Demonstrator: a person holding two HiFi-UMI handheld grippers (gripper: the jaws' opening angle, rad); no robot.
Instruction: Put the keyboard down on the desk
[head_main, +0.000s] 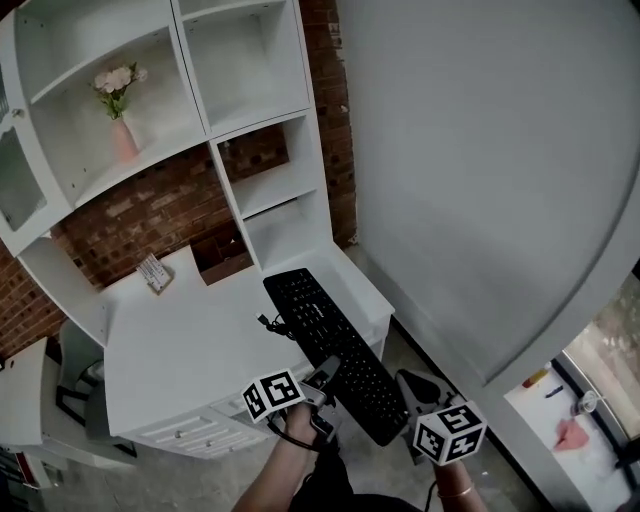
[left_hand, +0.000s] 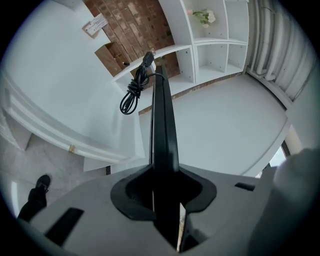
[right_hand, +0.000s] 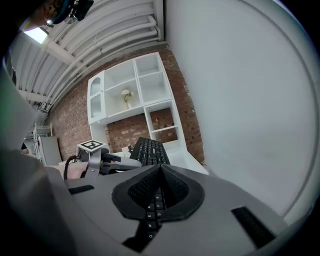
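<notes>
Keyboard (right_hand: 150, 150) lettering shows only in right gripper view.

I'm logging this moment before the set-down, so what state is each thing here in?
keyboard: held up at its near end, not yet flat on the desk.
left tool: shut on the keyboard's edge.
right tool: shut on the keyboard.
cable: coiled, hanging at the keyboard's far end.
vase: upright on a shelf, with flowers in it.
drawers: closed.
</notes>
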